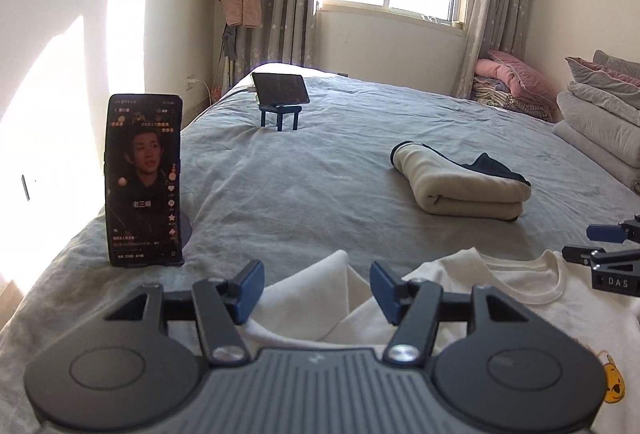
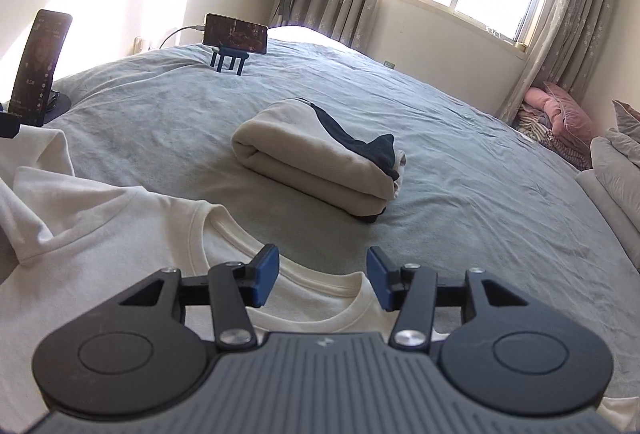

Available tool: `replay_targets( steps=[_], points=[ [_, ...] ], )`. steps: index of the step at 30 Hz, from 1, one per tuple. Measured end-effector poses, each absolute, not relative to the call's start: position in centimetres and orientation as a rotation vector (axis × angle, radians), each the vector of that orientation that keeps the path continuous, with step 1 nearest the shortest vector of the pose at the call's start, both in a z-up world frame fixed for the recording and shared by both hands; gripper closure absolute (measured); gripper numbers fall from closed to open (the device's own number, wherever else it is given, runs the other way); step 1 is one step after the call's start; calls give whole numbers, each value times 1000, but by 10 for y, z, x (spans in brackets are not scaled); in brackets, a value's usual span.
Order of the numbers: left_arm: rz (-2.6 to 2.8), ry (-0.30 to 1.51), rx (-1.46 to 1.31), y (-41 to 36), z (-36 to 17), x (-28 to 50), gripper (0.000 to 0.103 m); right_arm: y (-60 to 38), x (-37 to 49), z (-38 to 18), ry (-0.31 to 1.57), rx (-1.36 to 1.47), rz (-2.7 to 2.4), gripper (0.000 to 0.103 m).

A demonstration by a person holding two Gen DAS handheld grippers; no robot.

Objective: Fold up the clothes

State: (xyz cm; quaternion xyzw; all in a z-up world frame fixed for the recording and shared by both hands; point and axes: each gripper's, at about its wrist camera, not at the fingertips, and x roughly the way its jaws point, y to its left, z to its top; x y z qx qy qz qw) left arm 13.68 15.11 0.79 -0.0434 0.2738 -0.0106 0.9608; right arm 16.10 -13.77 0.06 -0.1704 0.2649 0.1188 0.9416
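Observation:
A white T-shirt (image 2: 100, 230) lies spread on the grey bed, its round collar (image 2: 240, 234) facing the far side and one sleeve (image 1: 320, 298) folded over near the left side. My left gripper (image 1: 317, 288) hangs open above that folded sleeve, nothing between its blue pads. My right gripper (image 2: 323, 280) is open over the collar, with nothing in it; it shows too at the right edge of the left wrist view as the right gripper (image 1: 600, 250). A folded cream and navy garment (image 2: 320, 166) rests farther out on the bed.
A phone on a stand (image 1: 144, 186) stands upright at the bed's left edge. A second phone (image 1: 282, 90) sits on a small blue stool at the far side. Stacked bedding (image 1: 600, 122) fills the right side. Grey sheet (image 2: 460, 162) surrounds the folded garment.

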Motion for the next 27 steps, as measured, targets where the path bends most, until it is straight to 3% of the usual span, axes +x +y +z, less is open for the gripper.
replay_targets(
  steps=[16,17,20,23,27],
  points=[
    [-96,640,-637,238,-40,147,43,-56,152,-9,563,-134,456,49],
    [-117,643,-679,238,-44,148,46,-54,152,-11,564,-112,464,49],
    [-170,628,-799,237,-57,147,78,-47,150,-22,564,-72,490,49],
    [-150,549,-829,233,-57,133,86,-46,147,-33,561,-65,501,49],
    [-82,412,-728,224,-39,103,87,-48,149,-43,574,-49,500,48]
  ],
)
